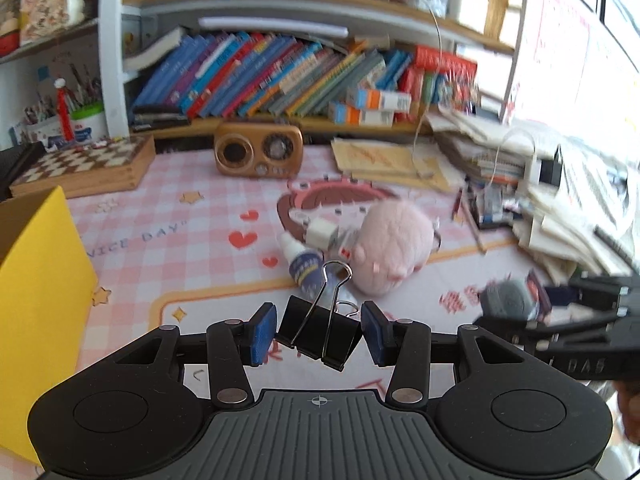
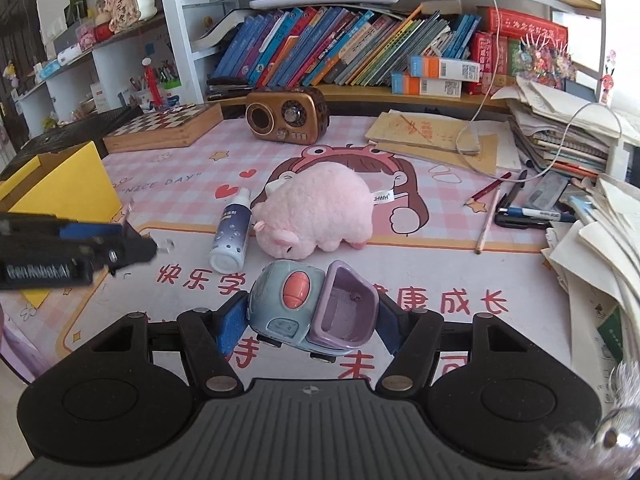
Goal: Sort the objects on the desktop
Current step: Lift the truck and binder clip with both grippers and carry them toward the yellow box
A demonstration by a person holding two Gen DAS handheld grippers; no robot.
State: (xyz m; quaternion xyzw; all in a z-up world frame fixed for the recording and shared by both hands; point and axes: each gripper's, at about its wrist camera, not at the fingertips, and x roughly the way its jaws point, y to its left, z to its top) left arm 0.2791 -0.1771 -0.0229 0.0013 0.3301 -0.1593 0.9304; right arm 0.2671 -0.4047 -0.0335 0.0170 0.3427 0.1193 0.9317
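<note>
At far left the yellow box waits. The left gripper pinches a binder clip; the right gripper clamps a toy car. The spray bottle and pink plush still lie unsorted on the worktop.

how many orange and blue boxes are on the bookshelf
2. One orange-and-blue box lies on top of the other, stacked at the shelf's right end in front of the leaning books. More could sit hidden behind the books.
</note>
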